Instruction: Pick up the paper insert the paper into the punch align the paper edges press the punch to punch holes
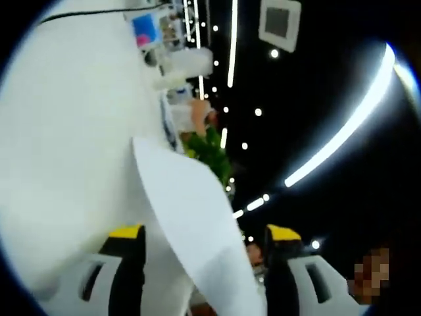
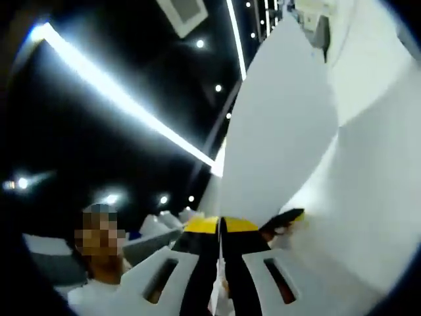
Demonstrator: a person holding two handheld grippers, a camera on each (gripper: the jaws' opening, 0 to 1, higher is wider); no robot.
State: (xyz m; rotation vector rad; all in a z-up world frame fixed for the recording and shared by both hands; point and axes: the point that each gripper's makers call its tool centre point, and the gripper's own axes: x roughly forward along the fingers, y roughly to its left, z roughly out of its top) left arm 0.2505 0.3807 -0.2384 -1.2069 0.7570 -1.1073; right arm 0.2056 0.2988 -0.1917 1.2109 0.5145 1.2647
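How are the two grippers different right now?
The right gripper is shut on the paper, its yellow tips pressed together; the left gripper is open, tips wide apart, with the paper passing between them. Both have white jaws, black pads and yellow tips, and both point up toward the ceiling lights.

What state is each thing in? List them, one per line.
Paper: lifted off the table, curved, pinched at its lower edge.
Right gripper: shut on the paper.
Left gripper: jaws apart, paper passing between them; a grip can't be confirmed.
Ceiling light strips: on.
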